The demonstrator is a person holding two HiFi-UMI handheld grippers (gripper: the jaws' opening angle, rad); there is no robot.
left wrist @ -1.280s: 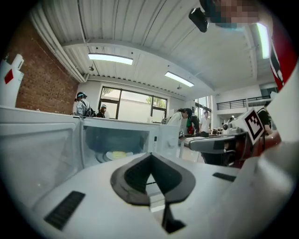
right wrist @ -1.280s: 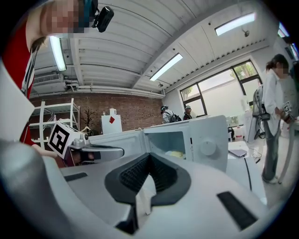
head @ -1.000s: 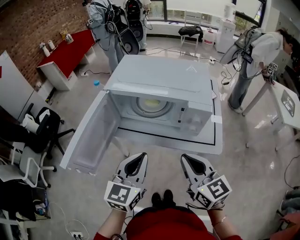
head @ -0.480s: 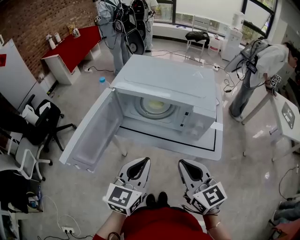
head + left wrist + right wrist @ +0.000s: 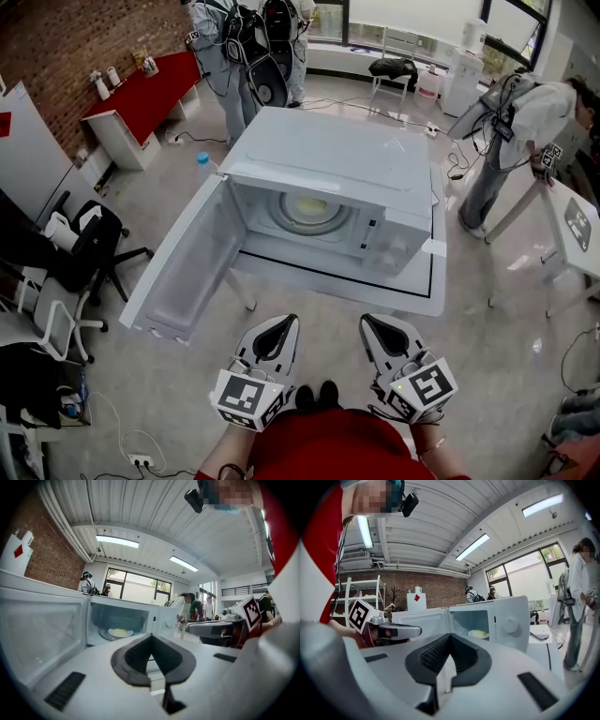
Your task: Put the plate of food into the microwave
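The left hand-held gripper [image 5: 277, 328] and the right hand-held gripper [image 5: 378, 328] hover side by side in front of the microwave [image 5: 328, 159], well short of it. Each has its jaws pressed together with nothing between them. The microwave stands on a white desk [image 5: 375, 286], its door [image 5: 183, 267] swung wide open on the left (the hinged side). Inside the microwave, the plate of food [image 5: 307, 208] sits on the turntable, well apart from both grippers. Behind the microwave stand two people [image 5: 225, 42], and another person [image 5: 520, 112] bends over to its right.
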